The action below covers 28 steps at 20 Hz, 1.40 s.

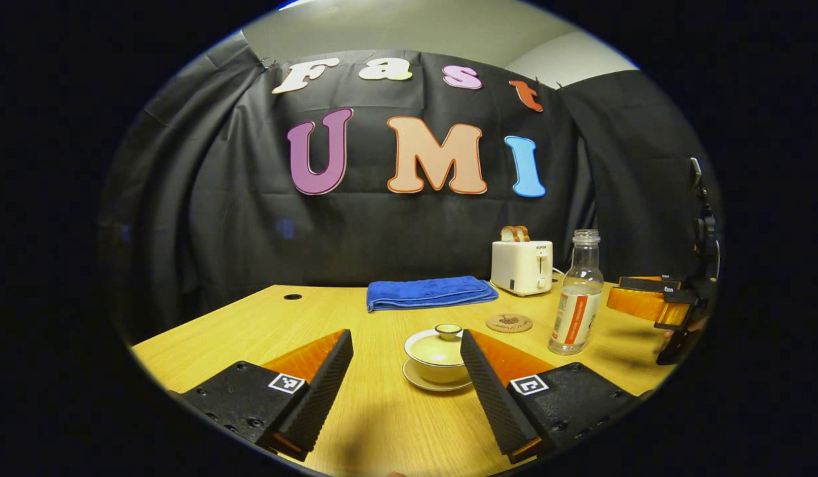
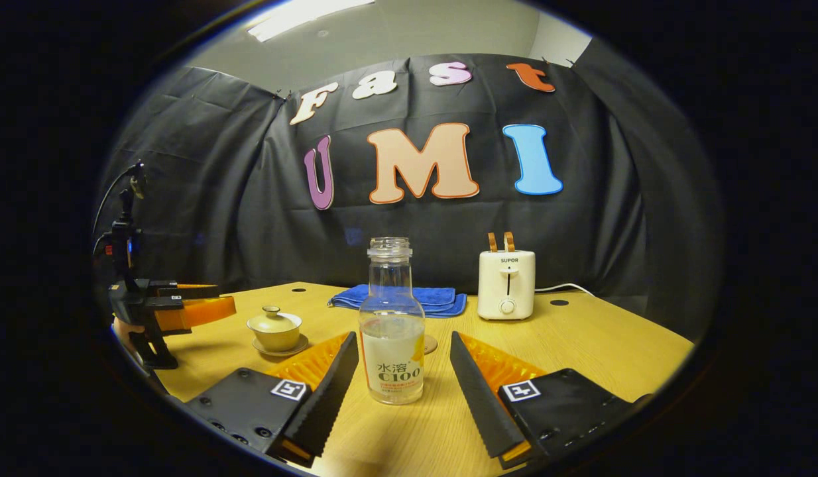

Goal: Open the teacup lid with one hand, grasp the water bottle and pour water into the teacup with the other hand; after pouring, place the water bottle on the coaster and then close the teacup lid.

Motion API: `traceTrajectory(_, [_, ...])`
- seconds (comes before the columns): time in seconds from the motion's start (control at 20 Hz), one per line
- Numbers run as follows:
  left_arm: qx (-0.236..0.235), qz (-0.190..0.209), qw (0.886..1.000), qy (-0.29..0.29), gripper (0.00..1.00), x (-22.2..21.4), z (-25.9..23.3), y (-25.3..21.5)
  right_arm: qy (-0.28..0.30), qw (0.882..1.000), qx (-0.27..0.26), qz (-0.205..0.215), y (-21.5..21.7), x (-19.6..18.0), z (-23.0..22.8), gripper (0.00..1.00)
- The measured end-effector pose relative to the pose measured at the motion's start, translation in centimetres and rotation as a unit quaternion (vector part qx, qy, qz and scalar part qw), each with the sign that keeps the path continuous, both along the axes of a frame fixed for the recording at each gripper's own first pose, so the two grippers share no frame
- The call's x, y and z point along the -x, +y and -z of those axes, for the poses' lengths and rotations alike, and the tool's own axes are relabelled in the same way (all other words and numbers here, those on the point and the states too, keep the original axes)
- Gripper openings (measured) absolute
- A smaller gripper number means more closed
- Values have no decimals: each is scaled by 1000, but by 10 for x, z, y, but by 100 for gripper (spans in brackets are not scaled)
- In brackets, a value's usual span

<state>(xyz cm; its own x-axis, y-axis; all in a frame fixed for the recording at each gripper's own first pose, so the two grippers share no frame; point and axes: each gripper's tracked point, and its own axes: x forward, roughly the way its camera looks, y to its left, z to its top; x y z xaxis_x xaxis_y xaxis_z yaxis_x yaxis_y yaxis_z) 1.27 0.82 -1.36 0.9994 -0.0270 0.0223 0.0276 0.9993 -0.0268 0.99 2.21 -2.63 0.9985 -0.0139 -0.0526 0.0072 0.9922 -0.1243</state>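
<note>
A cream lidded teacup (image 1: pixel 439 356) on its saucer stands on the wooden table, between and just beyond my left gripper's (image 1: pixel 406 350) open fingers; the lid's knob points up. A clear uncapped water bottle (image 2: pixel 391 329), partly full, stands upright between my right gripper's (image 2: pixel 402 352) open fingers, untouched by either. In the left gripper view the bottle (image 1: pixel 577 295) stands right of the cup, with the round brown coaster (image 1: pixel 509 322) between them and farther back. The right gripper (image 1: pixel 657 303) shows at that view's right edge. The teacup (image 2: pixel 275 329) and the left gripper (image 2: pixel 177 308) sit at the left of the right gripper view.
A folded blue towel (image 1: pixel 429 292) lies toward the back of the table (image 1: pixel 263 331). A white toaster (image 1: pixel 522 265) with bread slices stands behind the coaster, its cord trailing right. Two small round holes mark the tabletop near the back edge.
</note>
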Motion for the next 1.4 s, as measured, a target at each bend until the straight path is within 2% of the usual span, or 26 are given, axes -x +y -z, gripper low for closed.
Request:
traceTrajectory(0.1, [1, 3, 1000, 1, 96, -2, 1, 0, 0, 1000, 0, -1, 0, 0, 0, 87])
traceTrajectory(0.15, [1, 2, 1000, 0, 96, -4, 1, 1, 1, 1000, 0, -1, 0, 0, 0, 90])
traceTrajectory(0.35, [-1, 31, 1000, 1, 96, -22, 1, -13, 1, 1000, -1, -7, 3, 1, 0, 90])
traceTrajectory(0.6, [-1, 41, 999, 6, 96, -48, 2, -19, 1, 1000, 0, -3, 1, 0, 0, 90])
traceTrajectory(0.65, [-1, 40, 999, 11, 96, -52, 3, -19, 0, 1000, -1, -3, 1, -1, 0, 87])
traceTrajectory(0.7, [-1, 42, 999, 16, 96, -56, 5, -21, 1, 1000, 0, -3, 1, -1, 0, 90])
traceTrajectory(0.9, [-3, 56, 997, 55, 96, -69, 17, -27, 1, 1000, 0, -3, 0, -1, 0, 90])
traceTrajectory(0.95, [-3, 61, 996, 68, 96, -71, 21, -29, 1, 1000, 0, -3, 0, -1, 0, 87])
traceTrajectory(1.05, [-5, 70, 994, 84, 96, -74, 25, -32, 1, 1000, 0, -3, 0, -1, 0, 91])
traceTrajectory(1.4, [-6, 79, 992, 94, 96, -79, 28, -35, 0, 1000, 0, -3, 0, -1, 1, 90])
